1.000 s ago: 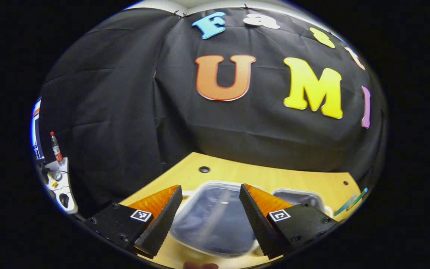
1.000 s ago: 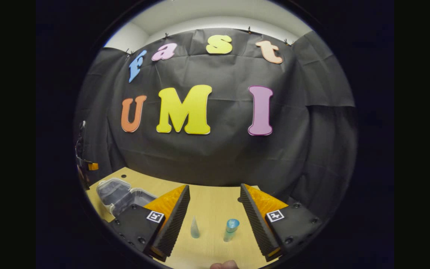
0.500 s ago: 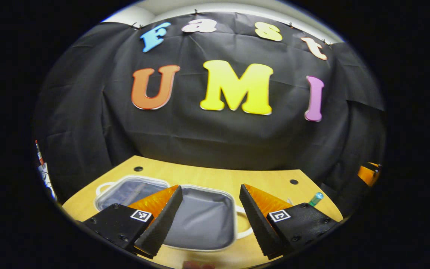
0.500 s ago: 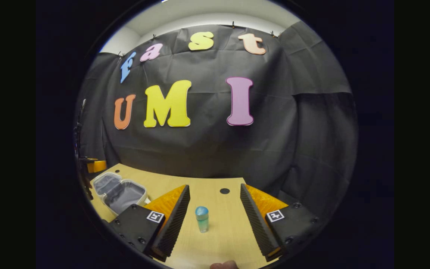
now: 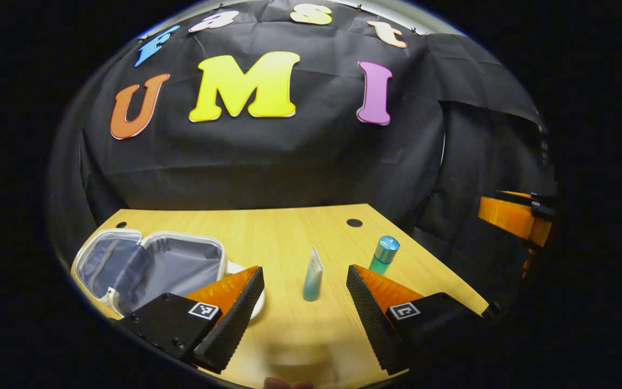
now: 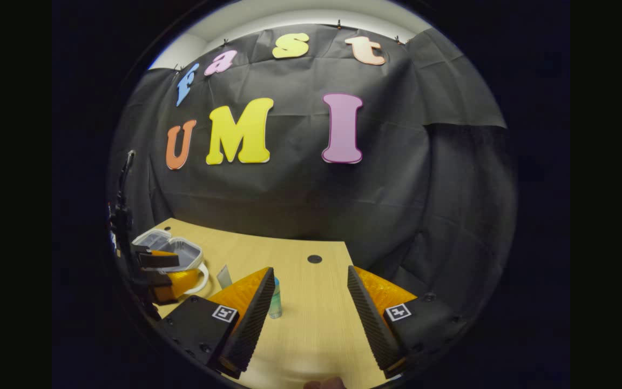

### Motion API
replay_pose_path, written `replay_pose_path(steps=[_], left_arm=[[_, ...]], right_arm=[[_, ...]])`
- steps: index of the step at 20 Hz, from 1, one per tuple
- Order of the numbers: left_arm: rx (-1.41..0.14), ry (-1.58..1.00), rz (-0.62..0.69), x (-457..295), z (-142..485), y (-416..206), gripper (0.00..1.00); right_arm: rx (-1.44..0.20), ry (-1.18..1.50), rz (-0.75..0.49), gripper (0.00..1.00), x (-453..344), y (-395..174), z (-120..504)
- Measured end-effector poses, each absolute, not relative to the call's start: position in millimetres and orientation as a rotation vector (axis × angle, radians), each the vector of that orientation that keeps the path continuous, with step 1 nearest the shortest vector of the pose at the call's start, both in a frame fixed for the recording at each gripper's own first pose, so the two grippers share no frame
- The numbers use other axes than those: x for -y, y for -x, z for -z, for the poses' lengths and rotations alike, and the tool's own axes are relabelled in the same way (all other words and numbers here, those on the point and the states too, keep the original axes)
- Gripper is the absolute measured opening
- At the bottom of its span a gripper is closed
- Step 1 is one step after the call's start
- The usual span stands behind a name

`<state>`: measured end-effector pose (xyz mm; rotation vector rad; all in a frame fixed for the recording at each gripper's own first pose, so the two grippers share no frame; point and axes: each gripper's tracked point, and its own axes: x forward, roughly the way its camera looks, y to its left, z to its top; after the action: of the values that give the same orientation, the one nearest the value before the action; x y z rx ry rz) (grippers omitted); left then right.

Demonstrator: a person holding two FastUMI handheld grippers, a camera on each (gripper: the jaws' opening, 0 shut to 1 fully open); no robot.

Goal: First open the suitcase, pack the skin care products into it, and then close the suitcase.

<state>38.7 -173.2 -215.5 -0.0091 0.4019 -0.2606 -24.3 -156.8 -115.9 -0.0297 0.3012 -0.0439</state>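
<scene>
Change since one second ago: the left gripper (image 5: 304,302) has swung away from the suitcase (image 5: 149,267); that case then lay directly between its fingers, and it now lies at the near left of the table (image 5: 268,232) in the left gripper view; the tube (image 5: 312,276) now stands between the spread fingers; the right gripper (image 6: 311,308) has drifted too, so that the bottle (image 6: 275,299), centred between its fingers half a second ago, now sits against the inner edge of its left finger

Meaning for the task, as a judgement: the case lies open with both grey-lined halves exposed and nothing visible inside, so opening is done and packing has not begun; the left gripper appears to be lining up on the tube as the first item

Gripper state: both are released, fingers wide apart, nothing held; the left gripper also shows at the left edge of the right gripper view, just beside the case

Position: tube and bottle (image 5: 384,255) stand apart from each other, right of the suitcase; the bottle is the farther right and slightly farther back

Orientation: the tube stands upright on its cap end, long axis vertical, flat crimped end pointing up, leaning very slightly; the bottle is upright, cap on top; the suitcase's long axis runs left to right, the left half tilted up
</scene>
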Motion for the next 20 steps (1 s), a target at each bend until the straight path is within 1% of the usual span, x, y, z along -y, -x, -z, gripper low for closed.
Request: replay_pose_path(steps=[5, 7, 12, 14, 15, 16, 17, 18, 19, 20], left_arm=[[-0.470, -0.064, 0.235, 190.4, 287.5, -67.1, 0.99], [-0.501, -0.048, 0.217, 190.4, 310.0, -79.0, 0.98], [-0.553, -0.031, 0.187, 190.1, 335.7, -98.7, 0.98], [-0.566, -0.018, 0.181, 190.2, 338.9, -103.4, 0.93], [-0.572, -0.009, 0.175, 189.0, 341.1, -107.2, 0.93], [-0.576, -0.006, 0.169, 188.9, 342.8, -109.3, 0.80], [-0.585, -0.002, 0.165, 188.1, 345.0, -111.1, 0.77], [-0.599, -0.001, 0.163, 187.3, 348.9, -111.8, 0.71], [-0.608, 0.003, 0.166, 188.4, 351.0, -112.3, 0.67], [-0.605, 0.011, 0.171, 189.5, 350.7, -113.5, 0.62]], right_arm=[[-0.372, 0.065, 0.065, 0.81, 185.3, 34.0, 139.7], [-0.398, 0.064, 0.085, 0.81, 197.1, 36.0, 147.6], [-0.426, 0.059, 0.092, 0.81, 206.2, 30.6, 159.5], [-0.433, 0.057, 0.084, 0.81, 206.2, 28.6, 164.2], [-0.438, 0.055, 0.082, 0.81, 206.0, 27.5, 166.3], [-0.443, 0.051, 0.078, 0.81, 205.3, 26.2, 169.0], [-0.445, 0.047, 0.075, 0.81, 203.8, 25.3, 170.1], [-0.445, 0.046, 0.070, 0.81, 202.7, 23.1, 171.1], [-0.447, 0.050, 0.061, 0.81, 200.6, 21.9, 171.6], [-0.447, 0.056, 0.049, 0.80, 198.0, 21.0, 173.2]])
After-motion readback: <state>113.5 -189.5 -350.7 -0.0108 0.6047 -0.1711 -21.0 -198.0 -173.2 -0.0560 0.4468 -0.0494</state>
